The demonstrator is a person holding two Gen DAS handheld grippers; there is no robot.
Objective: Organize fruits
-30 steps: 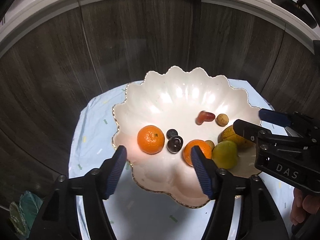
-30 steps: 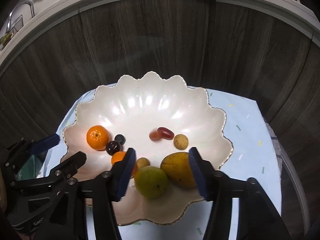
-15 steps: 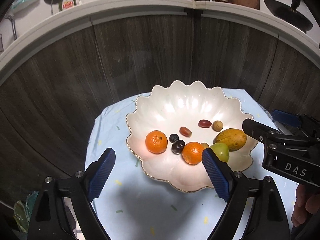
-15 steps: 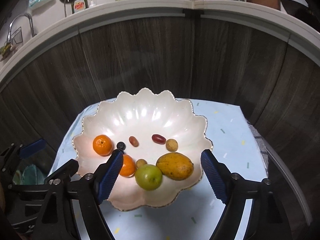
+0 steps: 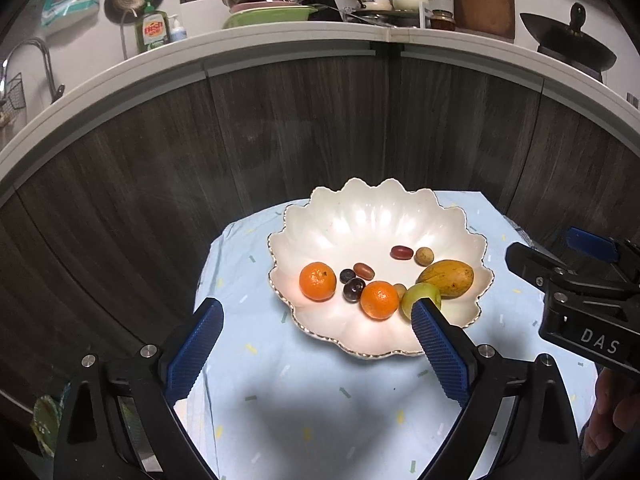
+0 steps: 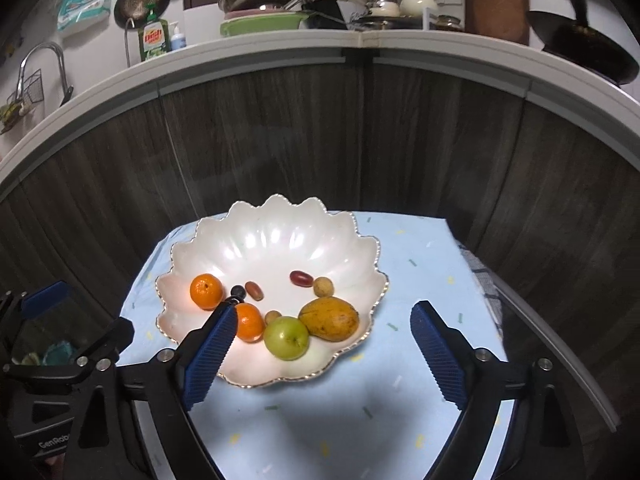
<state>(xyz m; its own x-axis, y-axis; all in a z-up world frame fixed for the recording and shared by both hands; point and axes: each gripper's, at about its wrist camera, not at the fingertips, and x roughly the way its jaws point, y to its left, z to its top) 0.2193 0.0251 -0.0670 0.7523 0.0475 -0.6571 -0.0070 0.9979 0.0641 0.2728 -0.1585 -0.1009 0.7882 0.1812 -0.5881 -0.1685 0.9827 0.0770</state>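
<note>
Scalloped white bowl point(image 5: 460, 224) on light-blue cloth point(image 5: 320, 400) holds two mandarins point(image 5: 317, 281), one green apple point(image 6: 286, 337), one yellow mango point(image 6: 329, 318), several small fruits. Dark wood panels behind; cluttered counter point(image 5: 280, 40) above. Left gripper point(image 5: 316, 354) and right gripper point(image 6: 320, 354) above cloth, tilted downward; jaws just opening, wide apart, nothing between pads.

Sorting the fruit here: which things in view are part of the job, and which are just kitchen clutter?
Job:
- scalloped white bowl
- two mandarins
- green apple
- mango
- small dark and red fruits

Lying about:
- dish soap bottle
- green dish
- wok
- tap
</note>
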